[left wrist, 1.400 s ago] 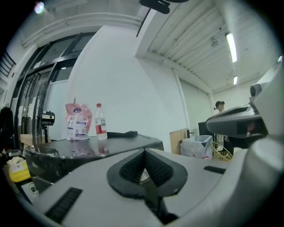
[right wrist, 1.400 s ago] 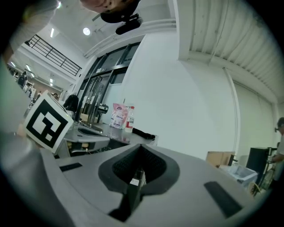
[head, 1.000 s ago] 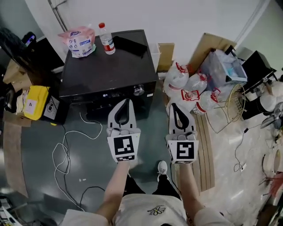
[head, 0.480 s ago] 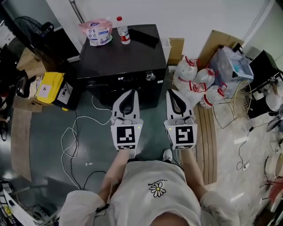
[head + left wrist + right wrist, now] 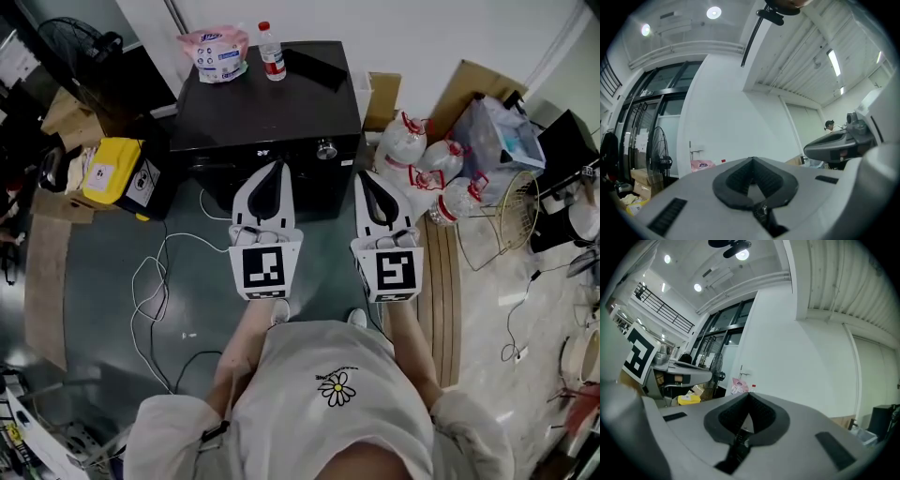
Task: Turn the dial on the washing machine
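Ahead of both jaw tips: washing machine (image 5: pixel 262 112), dial (image 5: pixel 325 148) beyond gap between them, untouched. Left gripper (image 5: pixel 274 169), right gripper (image 5: pixel 365 178) clenched, empty.

Head view overhead — gripper views level, sharing pink bag (image 5: pixel 217 54)

Cluttered workshop, loose cables (image 5: pixel 148 281), cardboard (image 5: pixel 466 86), standing fan (image 5: pixel 67 37)

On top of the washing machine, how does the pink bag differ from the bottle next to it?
The pink bag is squat and pink with blue print; the bottle is slim, clear, red-capped. The bag sits at the rear left corner, the bottle to its right. Both stand on the washing machine top, away from the dial.
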### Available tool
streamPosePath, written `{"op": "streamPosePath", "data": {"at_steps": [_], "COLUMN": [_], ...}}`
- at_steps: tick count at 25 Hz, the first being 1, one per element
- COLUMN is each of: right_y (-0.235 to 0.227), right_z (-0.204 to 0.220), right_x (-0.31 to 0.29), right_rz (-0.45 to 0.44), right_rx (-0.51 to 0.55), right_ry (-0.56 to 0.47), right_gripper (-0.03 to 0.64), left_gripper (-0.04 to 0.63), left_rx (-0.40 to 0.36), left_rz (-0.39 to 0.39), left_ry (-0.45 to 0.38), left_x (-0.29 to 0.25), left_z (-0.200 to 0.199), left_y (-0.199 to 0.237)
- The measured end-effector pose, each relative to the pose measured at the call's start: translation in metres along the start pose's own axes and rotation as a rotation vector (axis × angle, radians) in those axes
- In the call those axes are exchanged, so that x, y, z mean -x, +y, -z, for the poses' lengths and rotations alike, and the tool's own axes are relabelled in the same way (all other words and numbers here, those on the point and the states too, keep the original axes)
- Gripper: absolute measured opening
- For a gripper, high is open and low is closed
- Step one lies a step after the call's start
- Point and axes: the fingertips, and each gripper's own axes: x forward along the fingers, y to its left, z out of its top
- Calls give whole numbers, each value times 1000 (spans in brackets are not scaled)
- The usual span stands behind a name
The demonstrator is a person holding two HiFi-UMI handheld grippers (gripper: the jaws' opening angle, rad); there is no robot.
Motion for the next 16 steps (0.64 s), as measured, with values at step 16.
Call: {"op": "streamPosePath", "data": {"at_steps": [16], "right_y": [-4], "right_z": [10], "right_x": [-12], "right_rz": [-4], "right_rx": [28], "right_ry": [27], "right_gripper": [3], "left_gripper": [-2], "left_rx": [23], "left_rz": [-6], "left_ry": [13], "left_x": [-15], "left_z": [11], "left_y": [11]}}
